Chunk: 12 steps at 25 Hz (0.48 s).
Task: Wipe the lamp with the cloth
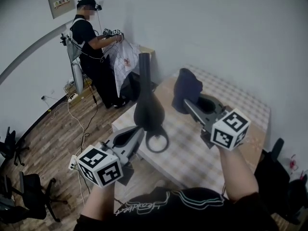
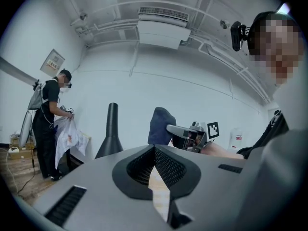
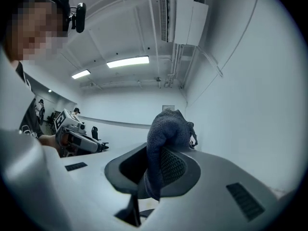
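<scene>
Now your right gripper clamps the cloth; left gripper is closed, empty, beside the lamp; wall sign unreadable.

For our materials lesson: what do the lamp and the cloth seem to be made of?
The lamp has a smooth black body with a dull sheen: probably plastic or painted metal. The cloth is dark blue, finely looped, draping in soft folds: likely knitted or microfibre textile.

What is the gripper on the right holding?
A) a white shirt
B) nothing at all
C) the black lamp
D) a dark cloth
D: the right gripper has its jaws shut on the dark cloth, which bunches up above them.
</scene>
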Each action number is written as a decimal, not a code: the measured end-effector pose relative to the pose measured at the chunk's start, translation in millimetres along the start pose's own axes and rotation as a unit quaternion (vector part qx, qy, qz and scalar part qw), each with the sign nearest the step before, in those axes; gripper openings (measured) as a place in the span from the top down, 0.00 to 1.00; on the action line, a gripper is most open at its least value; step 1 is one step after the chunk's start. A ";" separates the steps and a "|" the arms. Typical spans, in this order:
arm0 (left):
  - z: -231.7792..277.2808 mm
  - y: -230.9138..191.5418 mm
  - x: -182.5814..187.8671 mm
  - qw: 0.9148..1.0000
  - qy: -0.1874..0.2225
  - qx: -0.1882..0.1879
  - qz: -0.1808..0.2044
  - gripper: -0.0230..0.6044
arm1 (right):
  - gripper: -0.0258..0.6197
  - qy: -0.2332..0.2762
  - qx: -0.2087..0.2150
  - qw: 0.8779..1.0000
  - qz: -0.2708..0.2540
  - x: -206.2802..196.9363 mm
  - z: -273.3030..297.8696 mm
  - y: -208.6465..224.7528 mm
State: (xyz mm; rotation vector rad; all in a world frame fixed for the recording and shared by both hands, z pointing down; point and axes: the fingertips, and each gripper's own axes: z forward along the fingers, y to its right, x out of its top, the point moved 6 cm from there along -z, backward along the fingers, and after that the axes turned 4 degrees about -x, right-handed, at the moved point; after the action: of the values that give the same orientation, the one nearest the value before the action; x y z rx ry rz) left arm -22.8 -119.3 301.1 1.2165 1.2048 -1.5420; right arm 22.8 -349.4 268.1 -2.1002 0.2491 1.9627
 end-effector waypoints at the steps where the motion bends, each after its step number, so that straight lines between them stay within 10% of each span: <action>1: 3.1 -5.2 -1.0 1.000 -0.001 -0.002 0.002 0.96 | 0.87 0.001 -0.002 1.000 -0.012 0.5 6.6 2.7; 12: 49.2 -77.2 4.3 1.000 -0.011 -0.012 0.009 0.96 | 0.87 0.007 -0.022 0.995 -0.094 0.7 90.9 48.4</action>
State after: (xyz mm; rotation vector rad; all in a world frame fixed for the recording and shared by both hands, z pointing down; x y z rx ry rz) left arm -107.6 -151.1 315.6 1.1890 1.1921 -1.5198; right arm -78.0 -368.2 258.9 -2.0804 0.0100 1.8617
